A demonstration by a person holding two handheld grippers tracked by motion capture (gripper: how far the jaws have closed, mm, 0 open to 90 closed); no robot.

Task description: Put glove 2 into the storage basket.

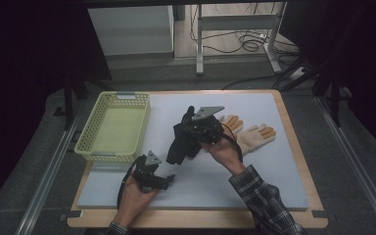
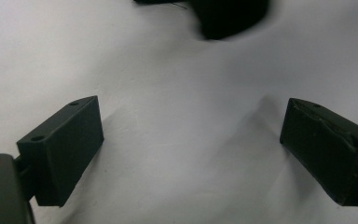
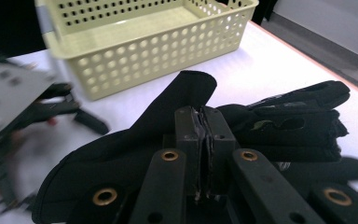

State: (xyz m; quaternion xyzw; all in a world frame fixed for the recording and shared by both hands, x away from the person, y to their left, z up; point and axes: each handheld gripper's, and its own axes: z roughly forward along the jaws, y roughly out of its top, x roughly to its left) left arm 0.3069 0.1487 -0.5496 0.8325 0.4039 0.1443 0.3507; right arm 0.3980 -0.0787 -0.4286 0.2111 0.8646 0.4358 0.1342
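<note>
The right gripper (image 1: 192,128) is up off the white table (image 1: 274,161), near the middle of it. Its two black jaws are pressed tight together on a black glove (image 1: 180,147), and the glove hangs down from them toward the near side. In the right gripper view the jaws pinch the black cloth of the glove (image 3: 168,121), and the glove's fingers bunch up on the right. The left gripper (image 1: 169,179) rests low at the near left part of the table in the person's left hand (image 1: 136,193). Its jaws are wide apart with nothing between them, just the white table (image 2: 186,140) below. A yellow basket (image 1: 90,128) sits at the far left of the table. A pale glove with orange fingertips (image 1: 253,137) lies flat to the right of the black glove.
</note>
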